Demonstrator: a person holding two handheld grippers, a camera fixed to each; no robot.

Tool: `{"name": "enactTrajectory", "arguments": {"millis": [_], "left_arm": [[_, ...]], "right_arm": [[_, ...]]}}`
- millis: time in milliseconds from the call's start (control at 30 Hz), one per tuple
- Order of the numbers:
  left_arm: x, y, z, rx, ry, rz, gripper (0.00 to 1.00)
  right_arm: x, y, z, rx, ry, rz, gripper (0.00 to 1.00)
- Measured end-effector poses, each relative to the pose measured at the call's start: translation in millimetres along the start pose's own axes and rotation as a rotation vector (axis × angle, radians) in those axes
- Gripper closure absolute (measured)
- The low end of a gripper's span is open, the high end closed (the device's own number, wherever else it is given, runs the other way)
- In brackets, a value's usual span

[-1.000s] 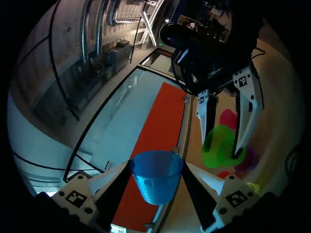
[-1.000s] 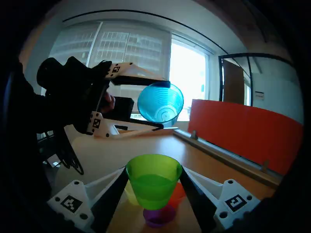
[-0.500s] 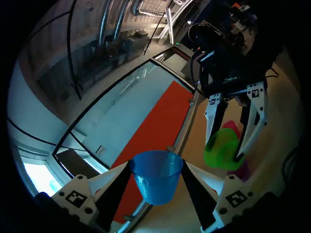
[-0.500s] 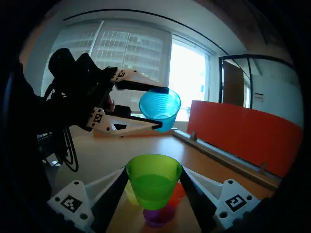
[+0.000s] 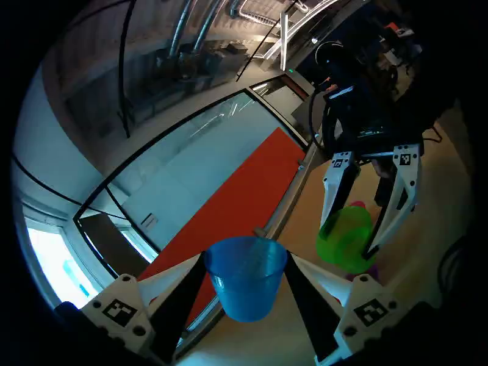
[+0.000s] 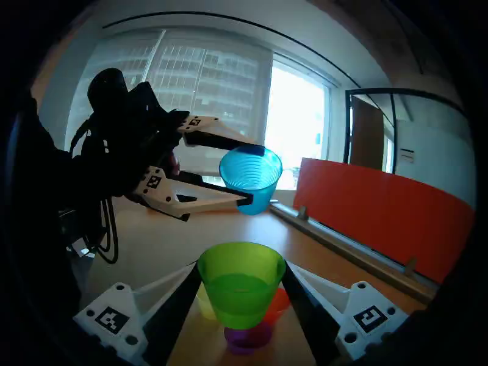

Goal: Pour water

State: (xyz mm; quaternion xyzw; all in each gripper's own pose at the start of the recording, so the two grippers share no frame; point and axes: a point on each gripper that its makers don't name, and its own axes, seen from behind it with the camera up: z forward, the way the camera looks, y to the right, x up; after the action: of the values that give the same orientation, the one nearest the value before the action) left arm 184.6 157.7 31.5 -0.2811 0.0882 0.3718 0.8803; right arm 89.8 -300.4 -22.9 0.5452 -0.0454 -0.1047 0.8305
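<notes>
Noting my left gripper (image 5: 244, 261) fingers clamped on the blue cup (image 5: 246, 287), near upright, lifted off the surface (image 6: 165, 238). Right gripper (image 6: 242, 276) fingers clamped on the green cup (image 6: 242, 293), part full. From the right, blue cup lies ahead and higher, rims apart; I judge alignment decides any pour.

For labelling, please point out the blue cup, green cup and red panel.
blue cup (image 5: 246, 287), left gripper view, front wall.
green cup (image 6: 241, 299), right gripper view, front wall.
red panel (image 6: 390, 213), right gripper view, flat face.
</notes>
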Motion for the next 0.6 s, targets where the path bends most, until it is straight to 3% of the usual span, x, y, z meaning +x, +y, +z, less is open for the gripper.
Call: {"name": "enactTrajectory", "arguments": {"millis": [600], "left_arm": [[-27, 0.4, 2.9, -0.027, -0.084, -0.249, 0.12]], "right_arm": [[-1, 4, -8.7, -0.011, -0.019, 0.006, 0.08]]}}
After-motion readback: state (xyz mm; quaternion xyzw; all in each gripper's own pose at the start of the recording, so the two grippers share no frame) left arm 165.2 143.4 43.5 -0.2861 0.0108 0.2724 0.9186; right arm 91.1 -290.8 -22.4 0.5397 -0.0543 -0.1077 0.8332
